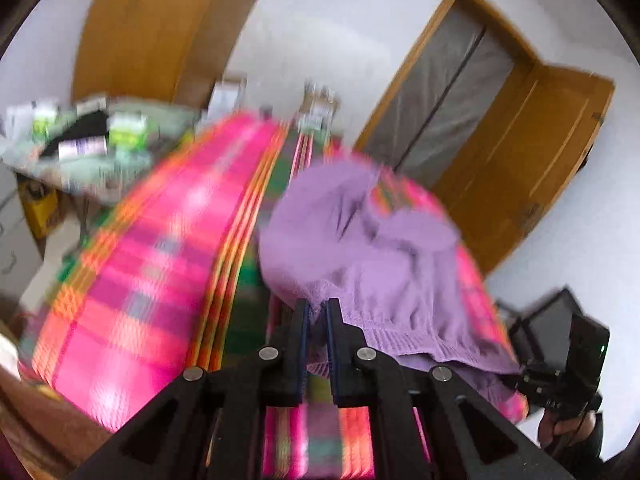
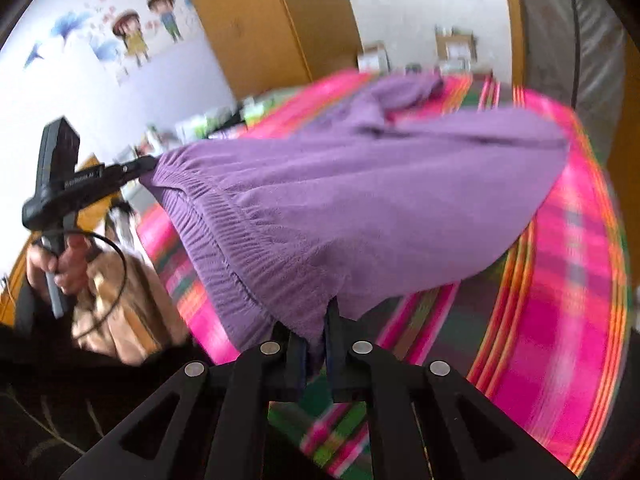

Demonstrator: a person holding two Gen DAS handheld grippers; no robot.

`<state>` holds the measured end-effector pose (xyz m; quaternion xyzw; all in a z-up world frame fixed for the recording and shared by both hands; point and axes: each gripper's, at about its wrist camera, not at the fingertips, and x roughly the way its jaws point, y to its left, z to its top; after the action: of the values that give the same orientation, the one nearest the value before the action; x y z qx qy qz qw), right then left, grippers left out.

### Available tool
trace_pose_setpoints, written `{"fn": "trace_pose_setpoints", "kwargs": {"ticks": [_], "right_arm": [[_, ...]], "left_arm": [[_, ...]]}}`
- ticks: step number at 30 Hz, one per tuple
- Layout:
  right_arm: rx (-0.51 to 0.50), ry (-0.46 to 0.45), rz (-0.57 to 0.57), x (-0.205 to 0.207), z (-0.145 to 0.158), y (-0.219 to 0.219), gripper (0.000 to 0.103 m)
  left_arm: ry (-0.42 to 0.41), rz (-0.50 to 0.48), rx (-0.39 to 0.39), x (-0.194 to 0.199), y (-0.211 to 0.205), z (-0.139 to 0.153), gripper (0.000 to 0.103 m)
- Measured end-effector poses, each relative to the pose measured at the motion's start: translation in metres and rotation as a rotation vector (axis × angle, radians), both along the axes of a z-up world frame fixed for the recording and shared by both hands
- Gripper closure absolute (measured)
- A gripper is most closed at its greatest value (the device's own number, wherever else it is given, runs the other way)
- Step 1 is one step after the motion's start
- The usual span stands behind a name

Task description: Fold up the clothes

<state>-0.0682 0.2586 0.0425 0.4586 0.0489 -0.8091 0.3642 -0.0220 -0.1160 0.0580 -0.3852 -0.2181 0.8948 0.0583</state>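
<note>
A purple knit sweater [image 1: 360, 240] lies on a pink plaid bedspread [image 1: 152, 260], and its ribbed hem [image 2: 224, 216] is lifted off the bed. In the left wrist view my left gripper [image 1: 318, 312] is shut on one corner of the hem. In the right wrist view my right gripper [image 2: 318, 320] is shut on the other corner. The hem stretches between them to the left gripper [image 2: 149, 165] at the far left. The rest of the sweater [image 2: 400, 152] trails back over the bed. The right gripper's black body [image 1: 560, 352] shows at the lower right, its fingertips hidden by cloth.
A cluttered side table [image 1: 80, 140] with boxes and bottles stands left of the bed. A wooden door [image 1: 520, 160] hangs open behind it, and small boxes [image 2: 452, 48] sit at the bed's far end. A person's hand [image 2: 60, 264] grips the left tool's handle.
</note>
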Motion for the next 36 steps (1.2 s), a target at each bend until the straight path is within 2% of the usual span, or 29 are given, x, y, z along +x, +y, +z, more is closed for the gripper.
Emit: {"fn": "trace_pose_setpoints", "kwargs": {"ticks": [1,4,5,6,7,8,12,16,23,27,31,34,36], "right_arm": [[0.025,-0.031,-0.004,0.0,-0.009,0.0,0.093],[0.062,-0.059,-0.012,0.005,-0.016,0.006,0.088],[0.056,-0.06,-0.012,0.007,-0.014,0.009,0.085],[0.042,-0.061,-0.01,0.008,-0.011,0.013,0.076],[0.027,-0.063,-0.006,0.009,-0.007,0.016,0.071],[0.012,-0.064,-0.001,0.01,-0.004,0.019,0.07],[-0.014,-0.052,-0.012,0.01,0.003,0.024,0.07],[0.023,-0.055,-0.003,0.01,-0.007,0.018,0.07],[0.017,-0.136,-0.009,0.001,-0.027,0.015,0.07],[0.008,-0.135,0.0,0.004,-0.029,0.017,0.082],[0.01,-0.136,0.013,0.007,-0.029,0.018,0.083],[0.007,-0.148,0.005,0.004,-0.029,0.022,0.082],[-0.002,-0.159,0.0,0.002,-0.029,0.025,0.078]], "left_arm": [[-0.046,-0.015,0.0,-0.004,0.001,-0.014,0.093],[-0.115,-0.025,0.004,-0.003,0.001,-0.037,0.091],[-0.12,-0.025,0.009,-0.002,-0.001,-0.041,0.09],[-0.117,-0.021,0.01,-0.001,-0.003,-0.04,0.089],[-0.113,-0.016,0.01,0.0,-0.005,-0.039,0.089],[-0.109,-0.009,0.006,0.001,-0.006,-0.038,0.089],[-0.108,0.014,0.003,0.001,-0.012,-0.039,0.089],[-0.133,0.015,0.01,-0.001,-0.012,-0.047,0.089],[-0.145,0.012,0.032,-0.002,-0.012,-0.049,0.088],[-0.15,0.02,0.077,0.001,-0.015,-0.051,0.086],[-0.131,0.03,0.117,0.007,-0.02,-0.049,0.084],[-0.112,0.043,0.147,0.011,-0.023,-0.048,0.076],[-0.115,0.044,0.173,0.011,-0.022,-0.052,0.071]]}}
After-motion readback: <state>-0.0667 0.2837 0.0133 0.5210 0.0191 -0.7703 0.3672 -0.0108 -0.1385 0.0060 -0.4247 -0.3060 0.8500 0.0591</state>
